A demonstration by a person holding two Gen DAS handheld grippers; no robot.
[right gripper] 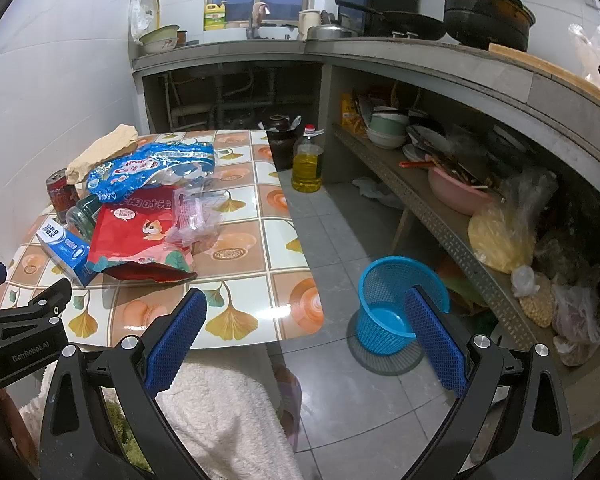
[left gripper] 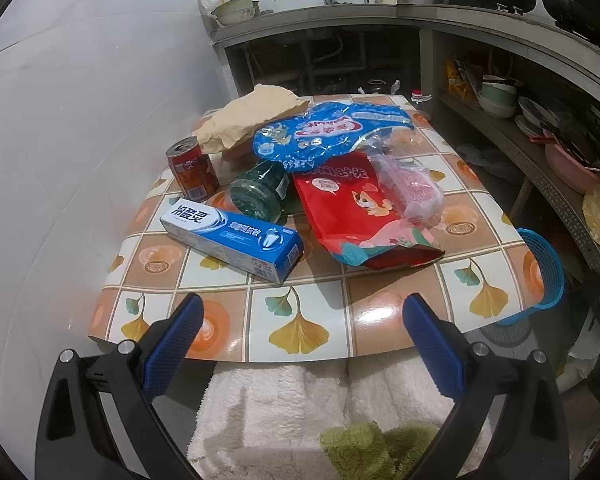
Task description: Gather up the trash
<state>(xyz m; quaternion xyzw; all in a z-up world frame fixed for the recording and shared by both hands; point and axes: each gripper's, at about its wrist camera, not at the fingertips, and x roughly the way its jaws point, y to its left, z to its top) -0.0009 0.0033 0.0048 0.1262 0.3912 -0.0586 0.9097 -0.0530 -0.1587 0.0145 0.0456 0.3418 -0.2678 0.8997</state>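
Trash lies on a tiled-pattern table [left gripper: 300, 320]: a blue toothpaste box [left gripper: 232, 240], a red snack bag [left gripper: 356, 216], a blue plastic bag [left gripper: 328, 132], a clear pink wrapper [left gripper: 412, 184], a green glass jar [left gripper: 260, 192] on its side, a red can [left gripper: 192, 168] and crumpled brown paper [left gripper: 248, 116]. A blue mesh waste basket [right gripper: 396, 304] stands on the floor right of the table. My left gripper [left gripper: 304, 312] is open and empty over the table's near edge. My right gripper [right gripper: 304, 308] is open and empty, between table corner and basket.
A concrete counter with a lower shelf [right gripper: 440, 200] of bowls, bags and a pink basin runs along the right. An oil bottle [right gripper: 307, 164] and a dark jar [right gripper: 282, 140] stand on the floor beyond the table. A white tiled wall [left gripper: 80, 140] borders the left.
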